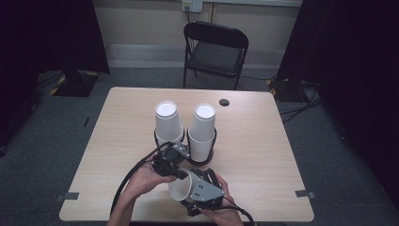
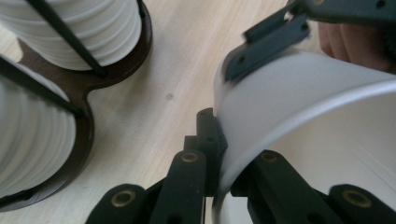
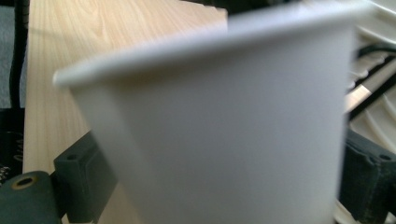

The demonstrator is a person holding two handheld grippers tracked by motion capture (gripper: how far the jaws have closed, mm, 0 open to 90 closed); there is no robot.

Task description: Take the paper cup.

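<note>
Cup: a white paper cup [image 1: 181,187] lay on its side above the near edge of the table [image 1: 263,155], mouth turned to the person's left; it hung between the two grippers, clear of the wood
Left gripper: the left gripper [image 1: 181,173] met the cup at its rim; in the left gripper view [image 2: 219,154] its jaws stood pressed together on the rim wall, one jaw outside, the other inside the mouth
Right gripper: the right gripper [image 1: 188,188] took the cup round its body; in the right gripper view the cup [image 3: 219,130] stood between the two jaws, blurred, with a pad against each side, so it pinched the cup
Hands: the left hand [image 1: 143,181] and right hand [image 1: 221,214] came in from the near edge, close together
Stacks: two stacks of cups [image 1: 168,121] [image 1: 202,132] stood upside down in a dark holder [image 1: 207,157] at mid-table, just beyond the grippers
Chair: a black folding chair [image 1: 214,52] stood past the far edge
</note>
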